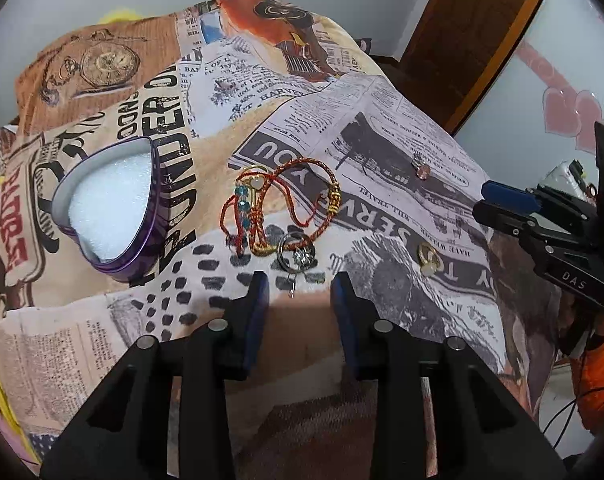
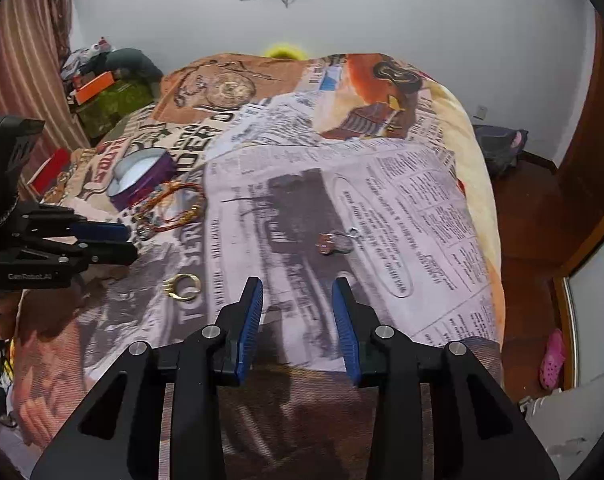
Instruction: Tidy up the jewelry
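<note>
A: Nearest first. What are the left tongs [image 1: 300,286] doing?

B: Their blue pads stand well apart and hold nothing. They hang just short of a silver ring [image 1: 296,258] with a pale stone, which lies on the bed cover [image 1: 262,120].

A: And the right tongs [image 2: 298,292]?

B: Also spread wide and empty, above the newspaper print of the cover. Ahead of them lies a small ring with a pink stone [image 2: 335,242], not touched.

A: Where is the rest of the jewelry?

B: A gold ring [image 1: 427,258] lies to the right of the silver one. Just beyond the silver ring is a tangle of red and gold cord bracelets [image 1: 286,208] with blue beads; how many there are I cannot tell. Further left sits a purple heart-shaped tin [image 1: 110,204], open, with white padding inside.

A: Anything cut off or unclear?

B: The right wrist view shows only one side of the tin, and the bracelets are partly hidden there behind the left tongs. Beyond the bed are a striped curtain [image 2: 26,60], some boxes [image 2: 102,92] and a white wall [image 2: 381,8].
</note>
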